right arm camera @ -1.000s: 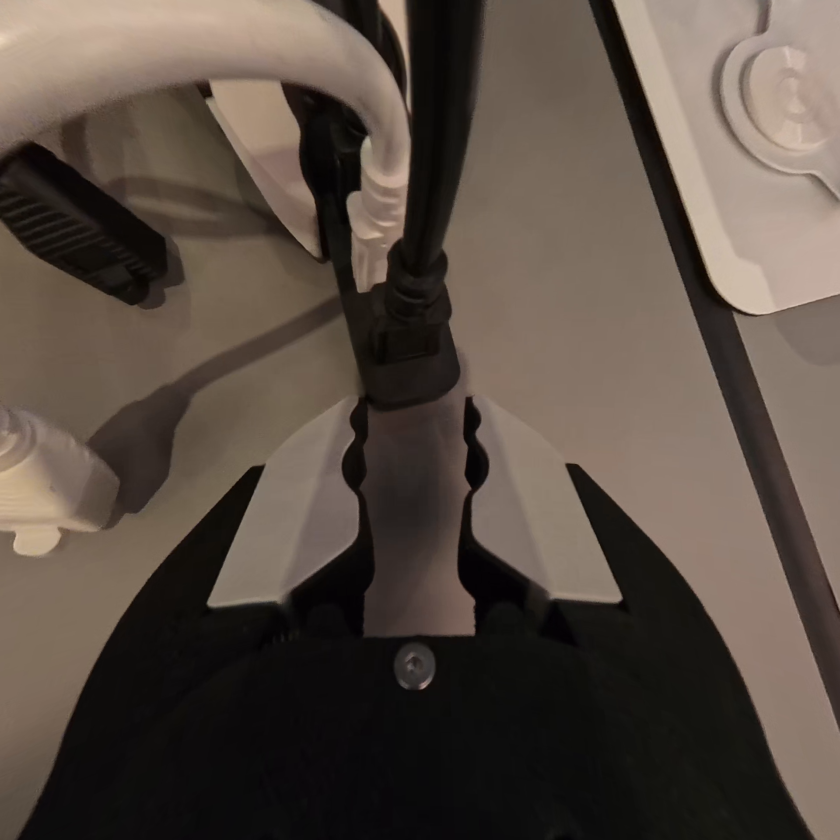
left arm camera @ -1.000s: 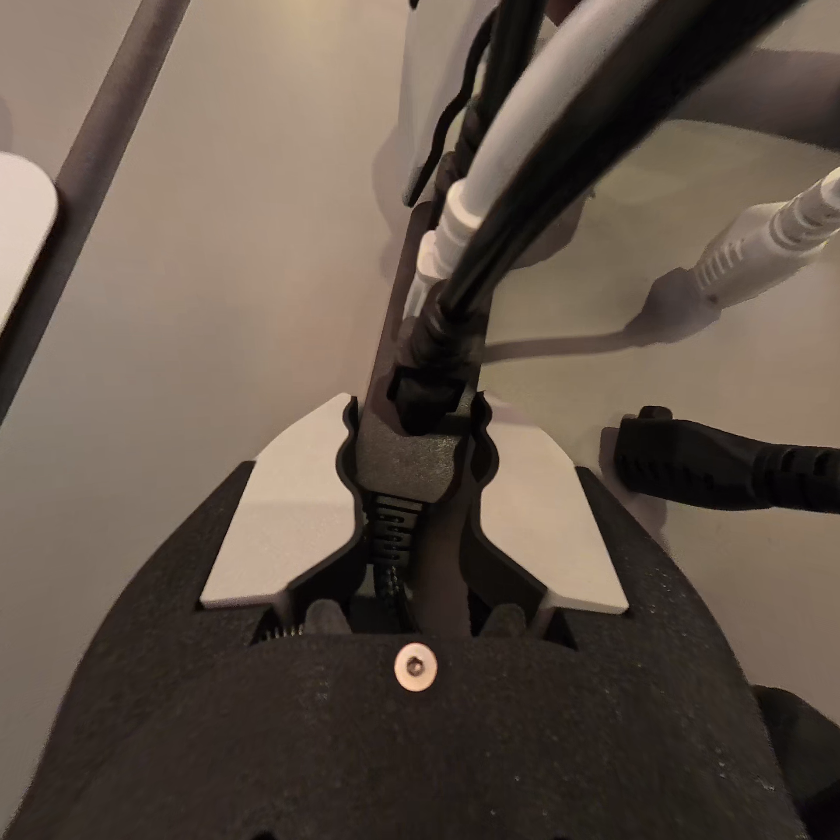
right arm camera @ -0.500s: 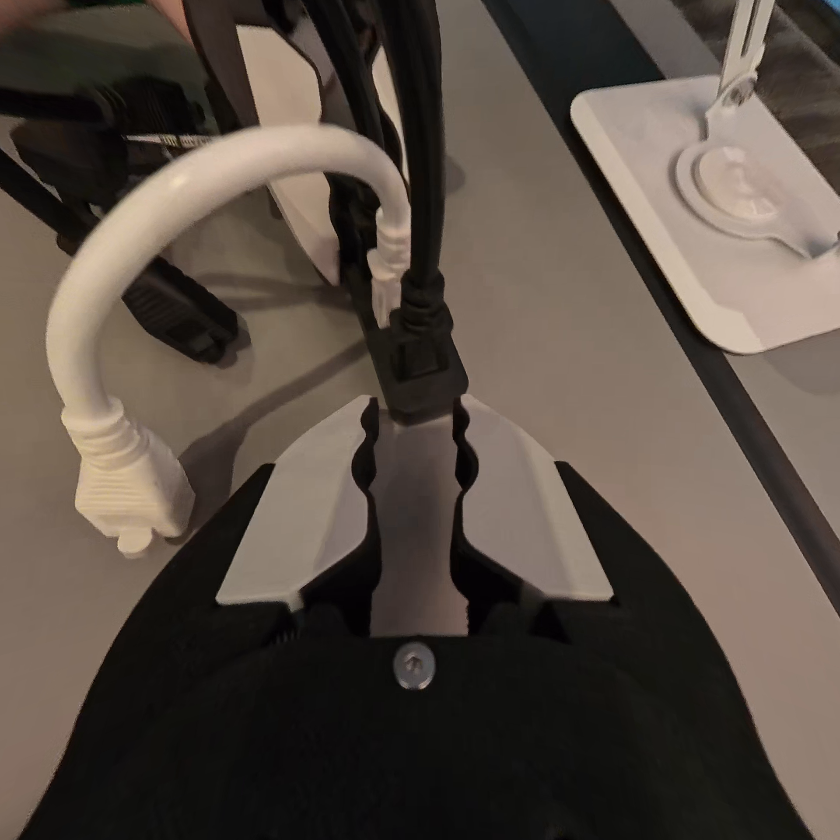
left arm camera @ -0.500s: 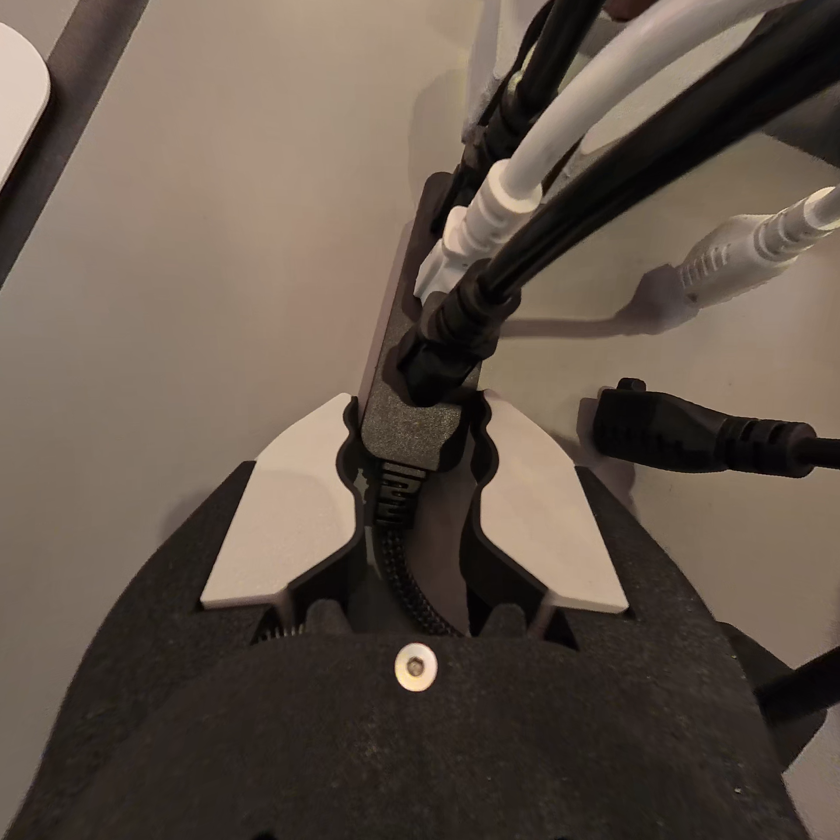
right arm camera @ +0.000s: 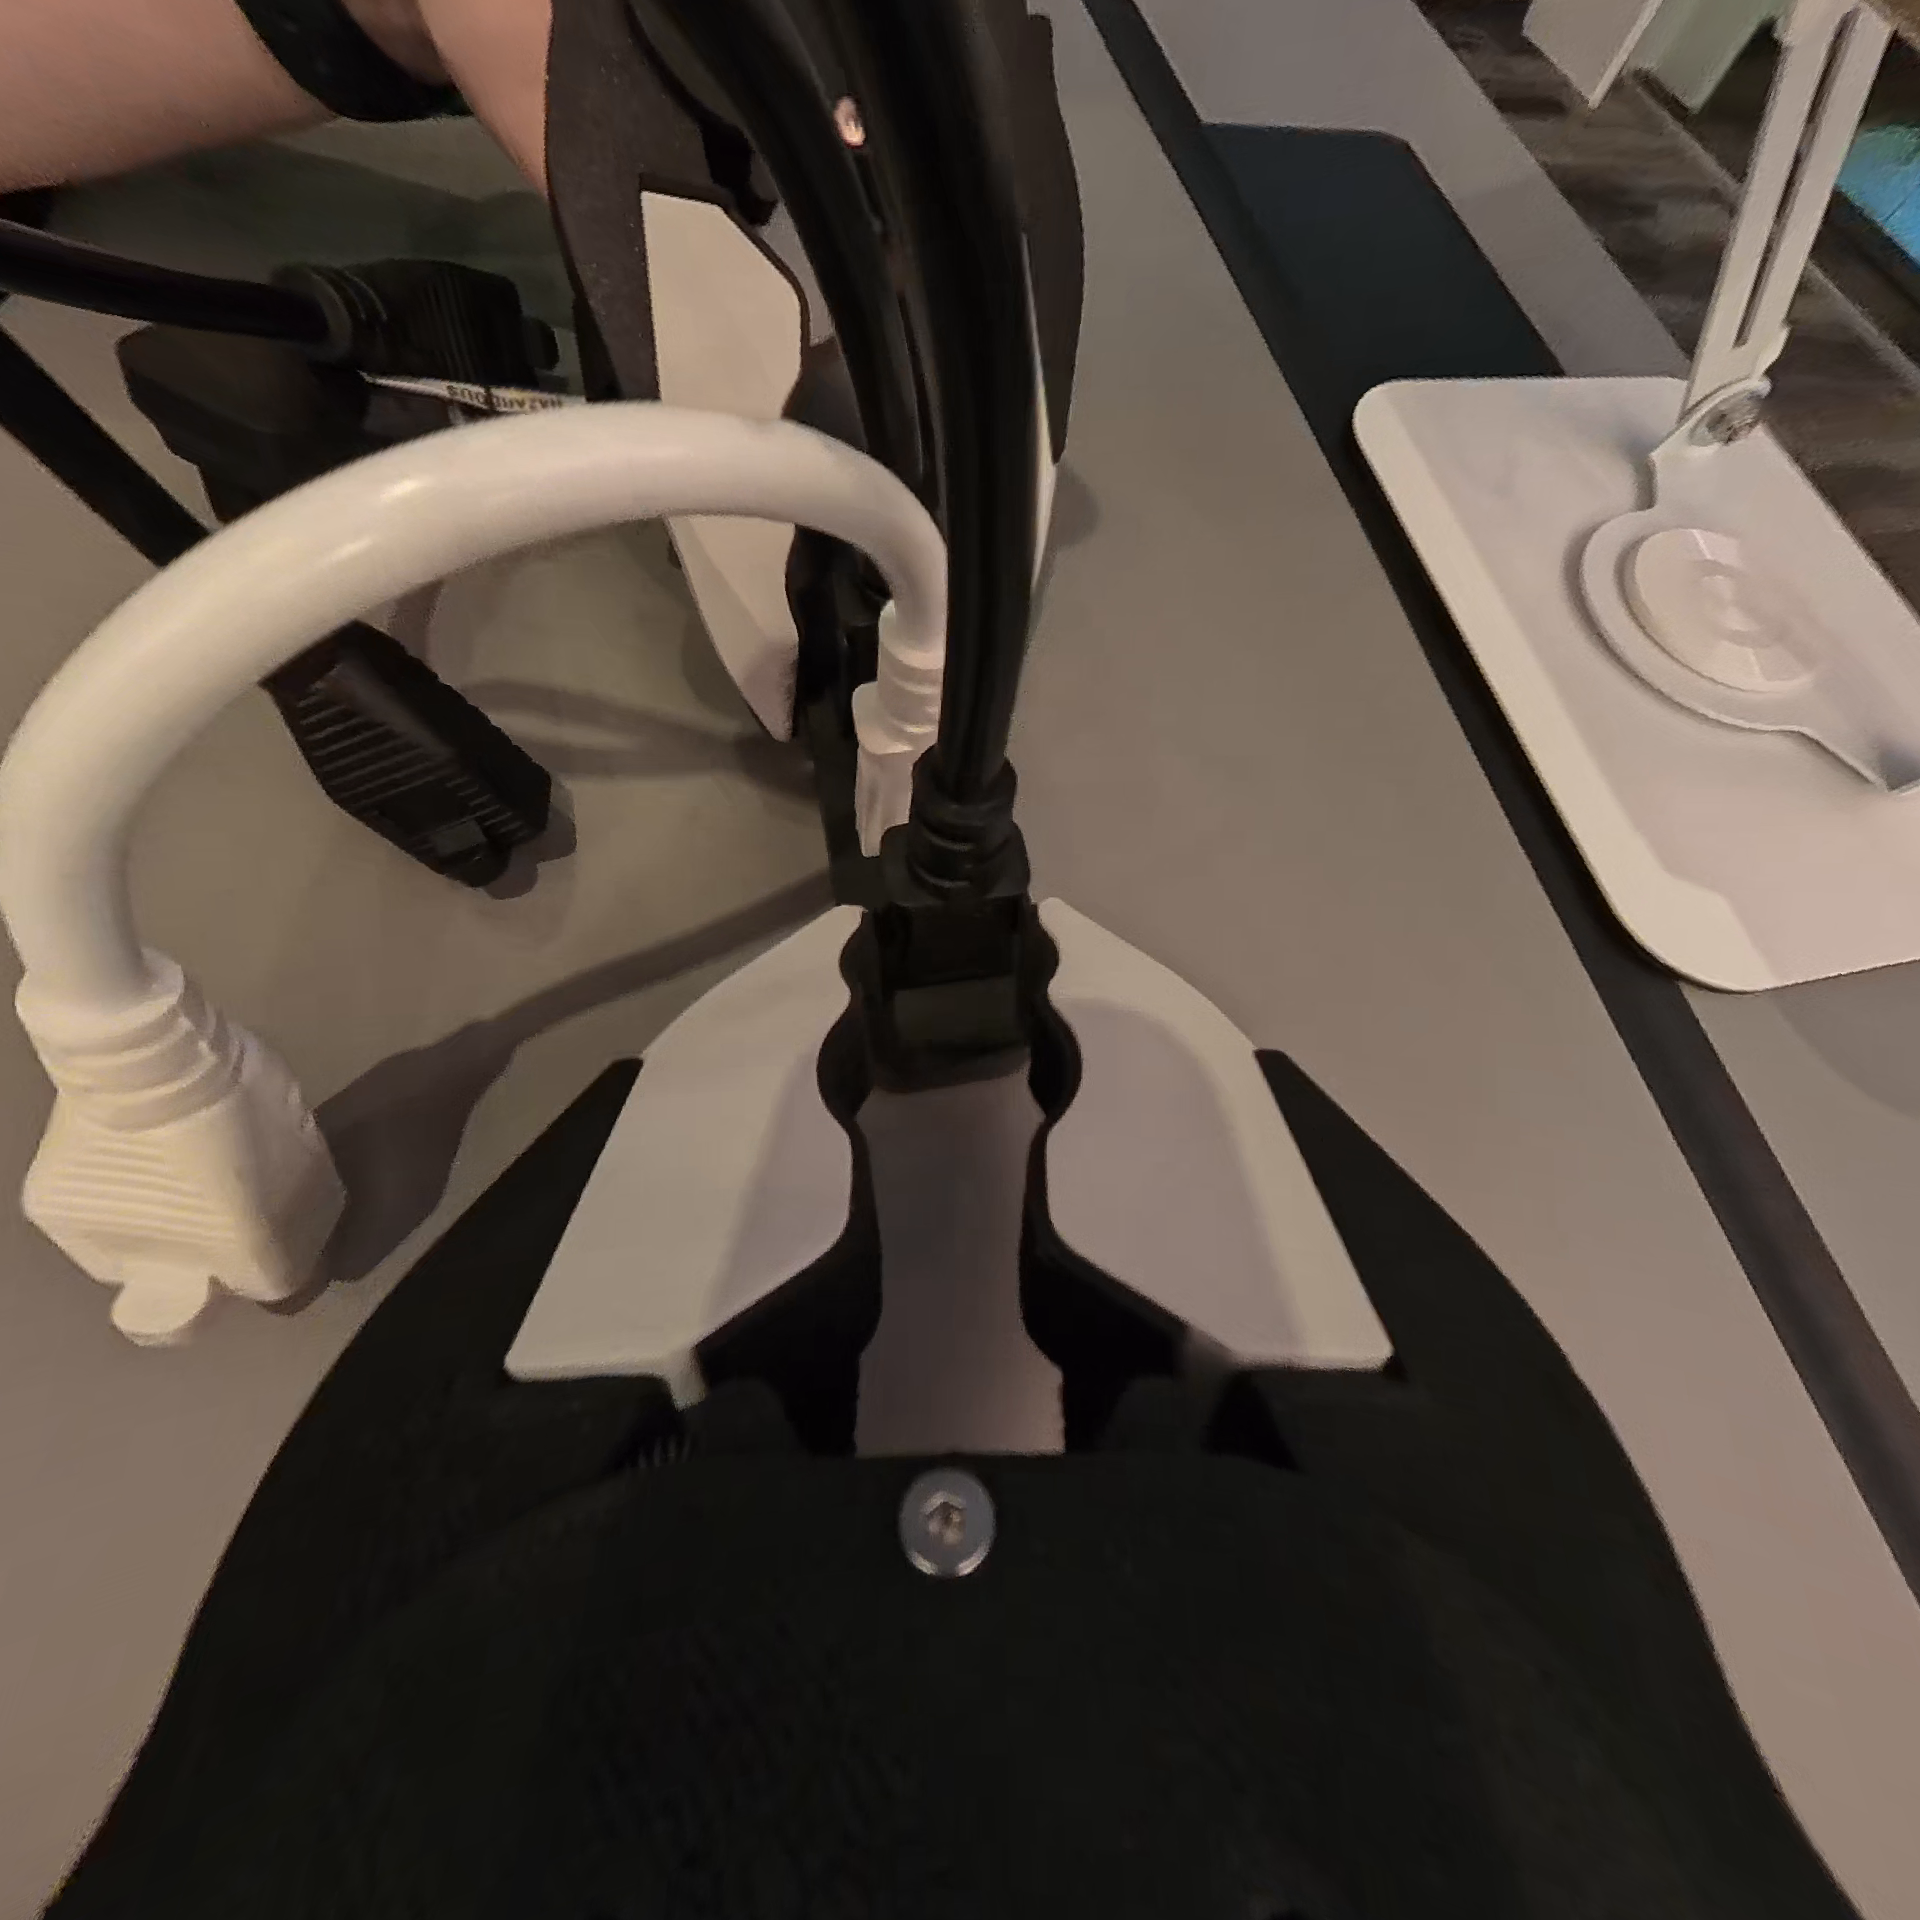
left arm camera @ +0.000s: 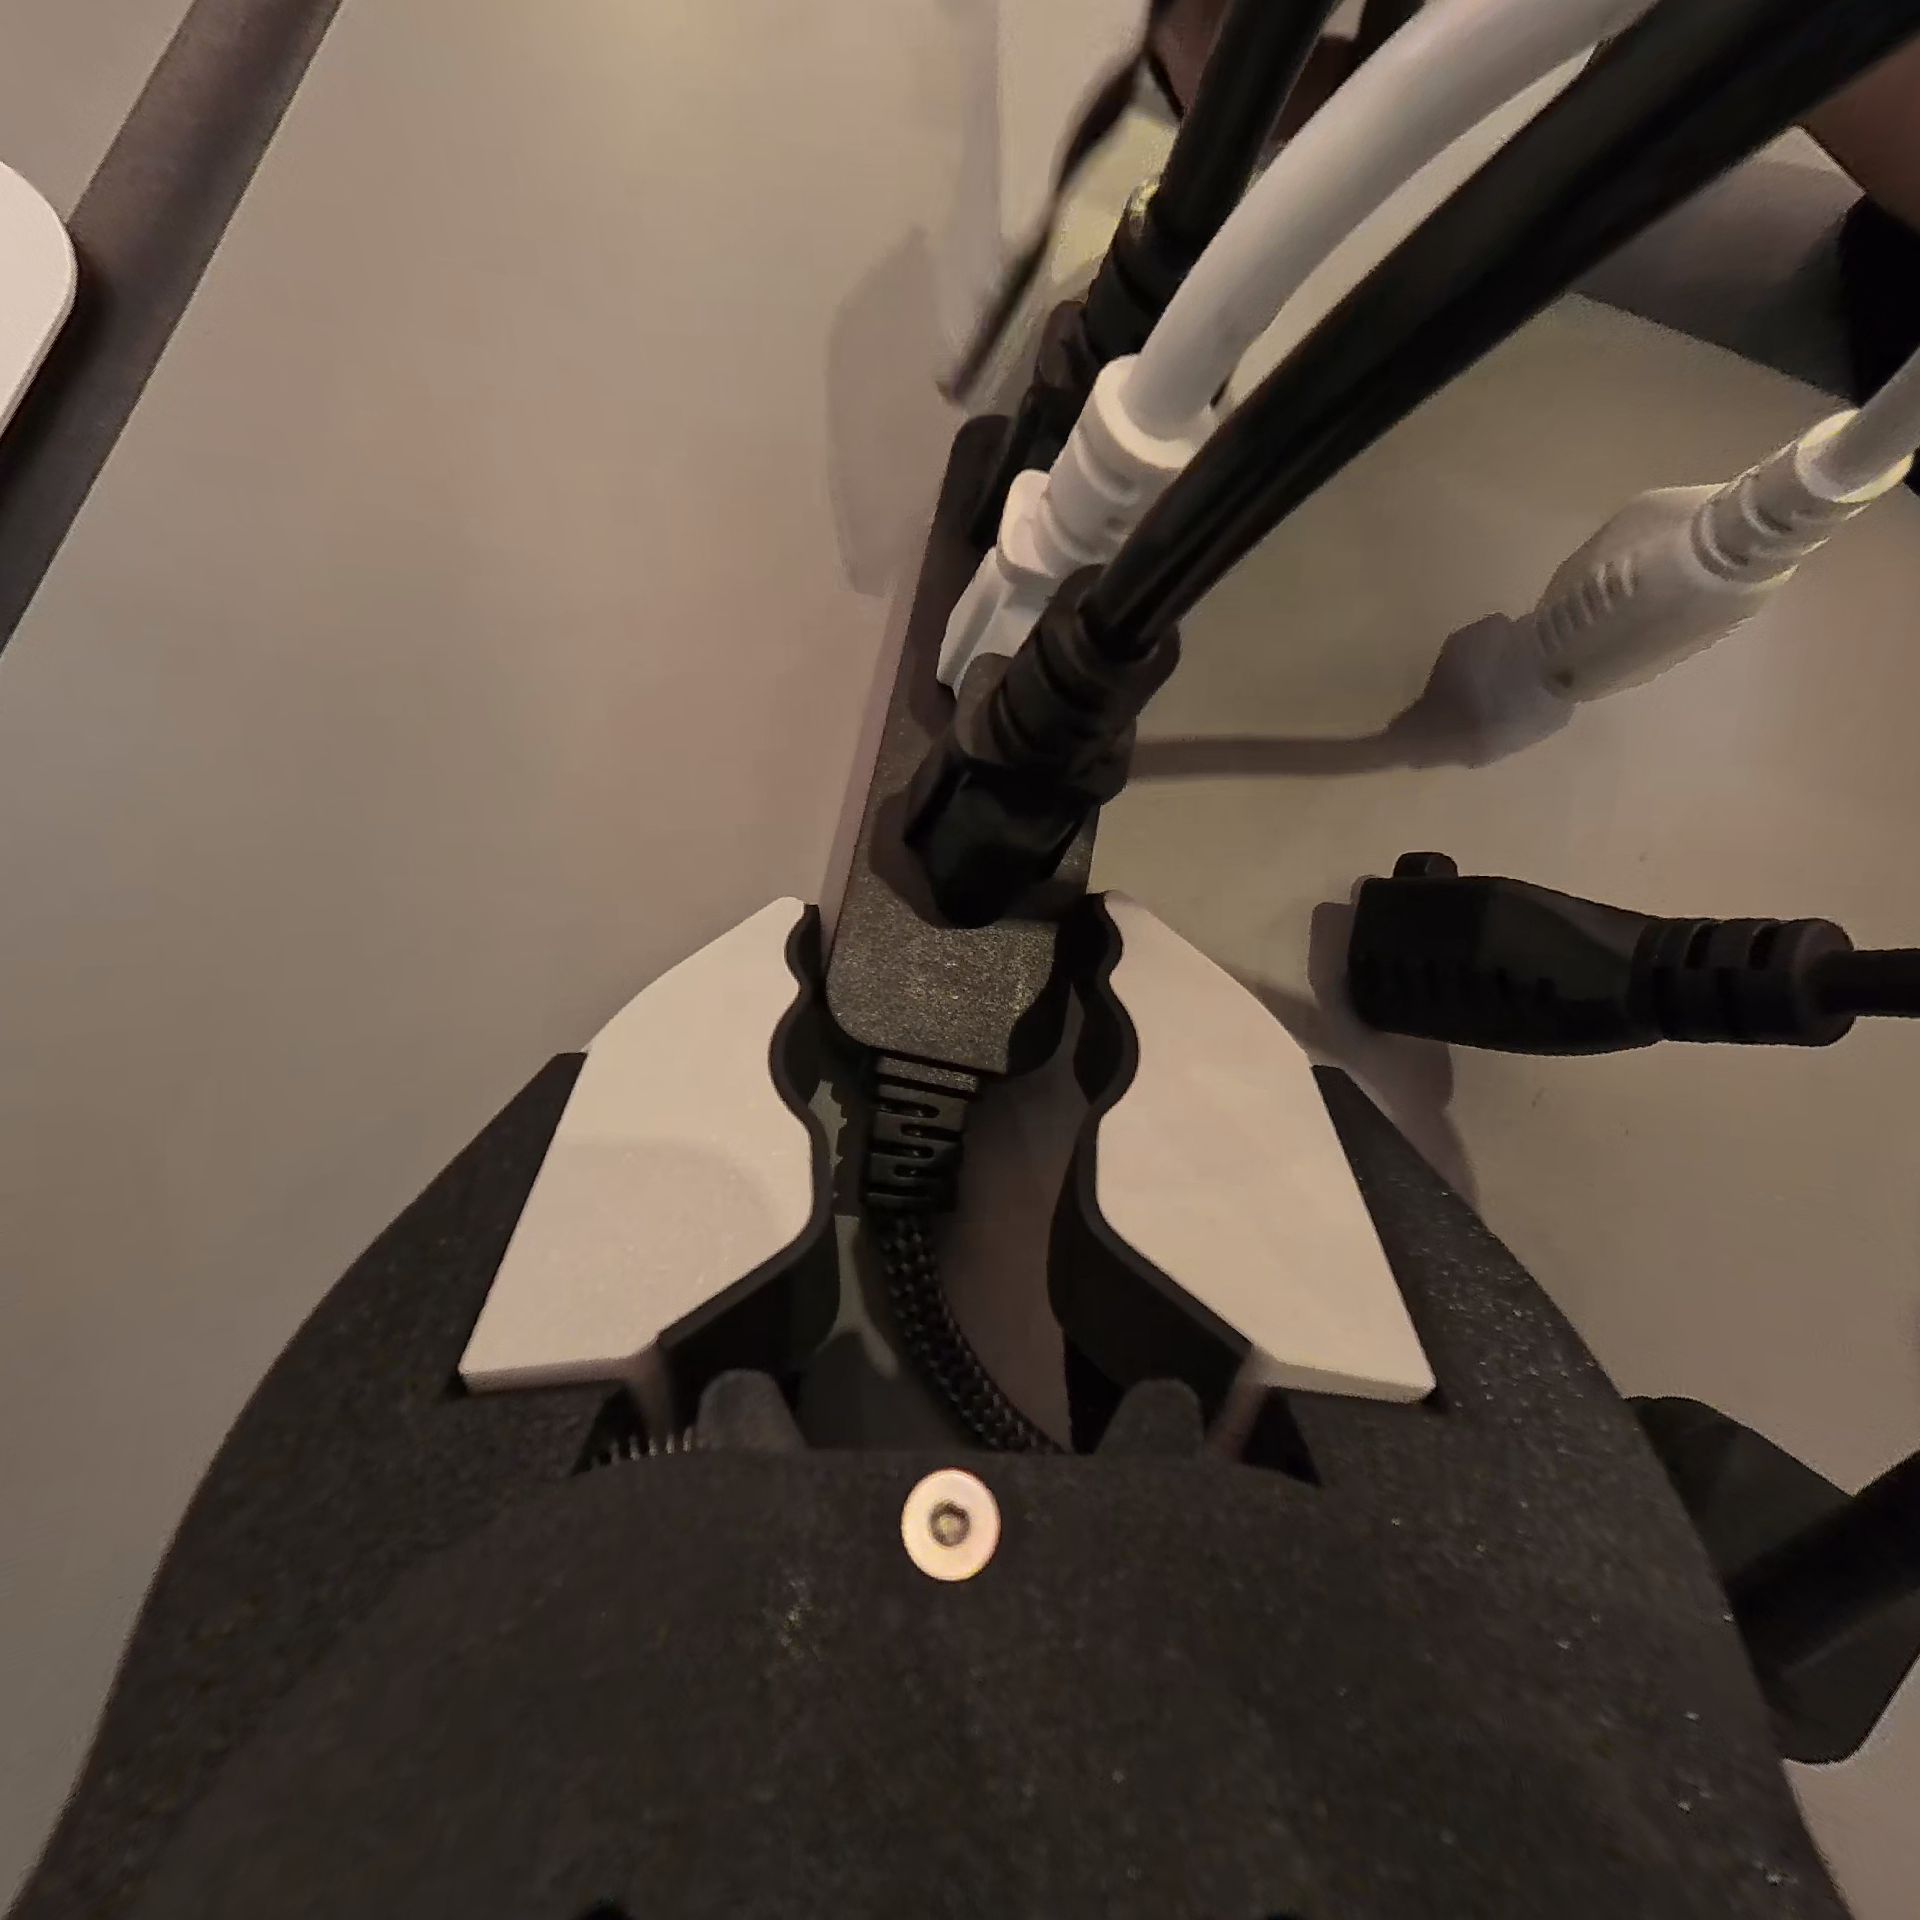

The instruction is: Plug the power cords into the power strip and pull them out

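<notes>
The left gripper clamps the near end of the black power strip, which lies on the grey table with 3 plugs seated. The right gripper pinches the black plug at the strip's opposite end. A loose white plug and black plug lie beside it.

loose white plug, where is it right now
In the right wrist view the loose white plug lies unplugged on the grey table at the left, beside the right gripper and near a loose black plug.
</notes>
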